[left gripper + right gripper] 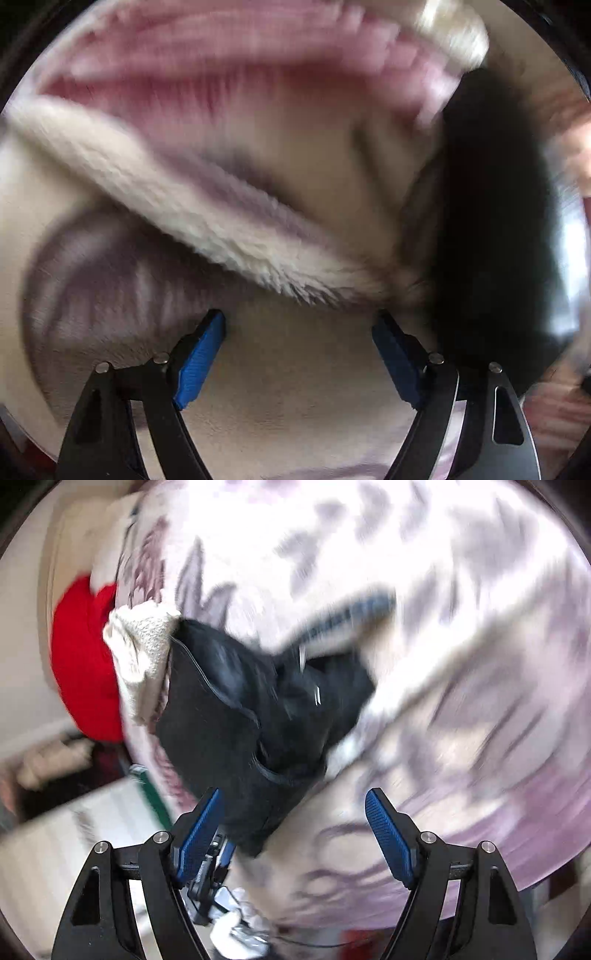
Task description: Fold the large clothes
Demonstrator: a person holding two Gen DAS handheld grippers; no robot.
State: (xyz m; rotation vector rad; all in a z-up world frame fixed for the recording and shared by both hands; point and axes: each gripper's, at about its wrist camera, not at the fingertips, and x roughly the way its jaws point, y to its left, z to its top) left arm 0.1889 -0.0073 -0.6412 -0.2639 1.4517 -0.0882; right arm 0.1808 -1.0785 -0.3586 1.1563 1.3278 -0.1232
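A big fleece garment fills the left wrist view, with a cream fluffy edge [207,218] and a pink ribbed inner side [184,85]. My left gripper [299,317] hangs open just below that edge, over pale bedding and with nothing between its blue pads. A black garment [491,240] lies at the right. In the right wrist view the same black garment [229,709] lies crumpled on a flowered bedspread [461,664], beside a cream fleece piece [144,642]. My right gripper [292,794] is open, and the black cloth's lower end reaches beside its left pad without being pinched.
A red cloth [81,657] lies at the left beyond the cream fleece. The bed's edge drops to a white surface [74,830] at the lower left. Both views are blurred.
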